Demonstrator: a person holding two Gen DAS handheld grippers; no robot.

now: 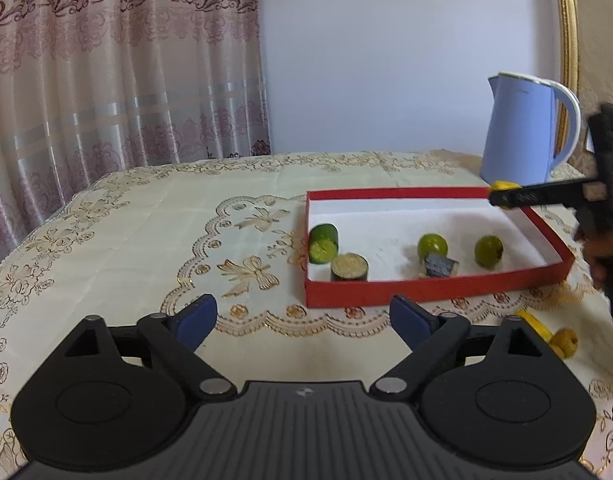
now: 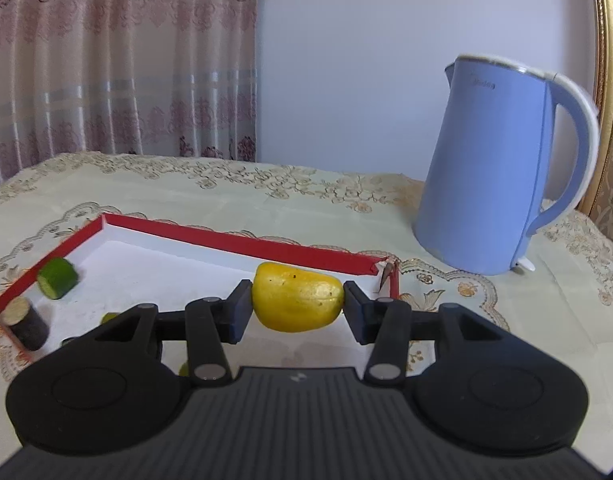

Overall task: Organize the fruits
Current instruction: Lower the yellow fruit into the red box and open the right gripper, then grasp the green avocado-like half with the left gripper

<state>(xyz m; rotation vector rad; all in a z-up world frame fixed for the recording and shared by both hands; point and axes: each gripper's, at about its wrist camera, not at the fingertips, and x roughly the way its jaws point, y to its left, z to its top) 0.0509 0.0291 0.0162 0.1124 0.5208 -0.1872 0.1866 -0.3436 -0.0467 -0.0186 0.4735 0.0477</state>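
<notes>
Sorting fruit into the red box [image 1: 426,292] — one piece is carried.
Nothing is held by the left gripper [image 1: 304,316], its jaws spread wide before the box's near wall; further right, a yellow fruit [image 2: 297,302] is clamped by the right gripper [image 2: 297,308] over the box's far right corner.

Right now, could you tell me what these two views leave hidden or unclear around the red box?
- Right wrist view: the right tool and the yellow fruit it grips hide the near part of the red box; the limes there show only as slivers.
- Left wrist view: the yellow pieces on the cloth are partly hidden by the left tool, so what they are is unclear.
- Left wrist view: the dark block by a lime is too small to identify.
</notes>
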